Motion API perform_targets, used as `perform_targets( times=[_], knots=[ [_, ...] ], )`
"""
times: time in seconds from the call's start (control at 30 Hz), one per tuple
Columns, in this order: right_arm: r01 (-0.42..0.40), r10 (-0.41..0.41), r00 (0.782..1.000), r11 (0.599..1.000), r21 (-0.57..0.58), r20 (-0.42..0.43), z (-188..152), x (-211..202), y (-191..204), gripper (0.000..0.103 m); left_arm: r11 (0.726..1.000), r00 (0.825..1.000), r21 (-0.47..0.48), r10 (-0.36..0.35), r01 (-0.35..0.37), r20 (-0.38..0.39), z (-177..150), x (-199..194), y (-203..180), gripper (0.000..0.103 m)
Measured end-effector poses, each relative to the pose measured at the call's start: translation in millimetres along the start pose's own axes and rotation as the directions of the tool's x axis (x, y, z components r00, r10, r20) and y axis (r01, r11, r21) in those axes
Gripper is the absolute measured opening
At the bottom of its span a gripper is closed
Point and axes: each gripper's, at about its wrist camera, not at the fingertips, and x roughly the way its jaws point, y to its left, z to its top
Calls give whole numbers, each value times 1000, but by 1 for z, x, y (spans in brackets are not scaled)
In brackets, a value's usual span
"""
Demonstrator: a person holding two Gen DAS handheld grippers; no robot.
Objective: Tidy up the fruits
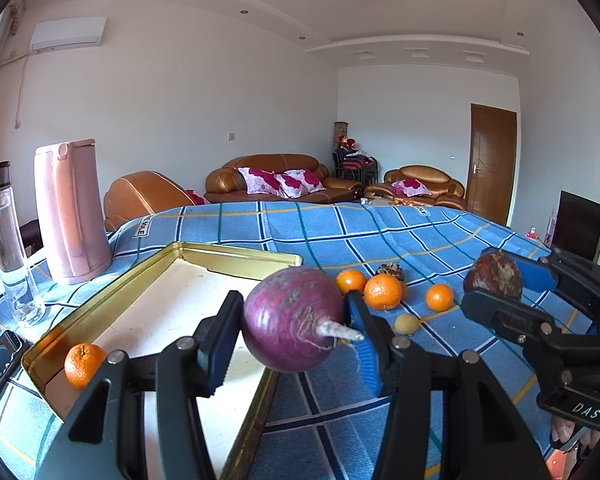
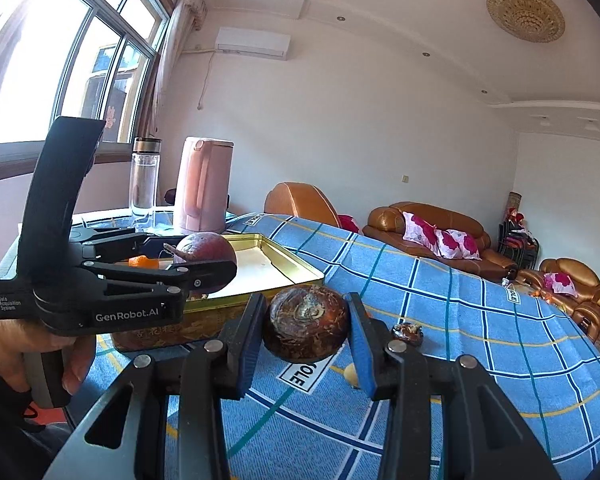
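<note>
A round purple radish-like bulb with a pale root tip (image 1: 294, 320) is clamped in the jaws of the left gripper (image 1: 292, 328), raised over the near right edge of the shallow gold metal tray (image 1: 236, 254), likely bound for it. One small orange mandarin (image 1: 83, 364) already sits in its near left corner. The right gripper (image 2: 306, 330) pinches a brown scaly round fruit (image 2: 306, 322) above the blue checked cloth (image 2: 460, 320) on the worktop, apparently waiting. Three loose mandarins (image 1: 382, 291) lie farther off.
</note>
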Motion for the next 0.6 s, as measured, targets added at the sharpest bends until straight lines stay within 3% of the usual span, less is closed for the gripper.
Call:
perform_targets(
  times=[0.6],
  knots=[
    [-109,108,994,993,-48,-29,29,38,32,42,995,997,-69,66,-68,-36,-3,-7,43,54]
  ],
)
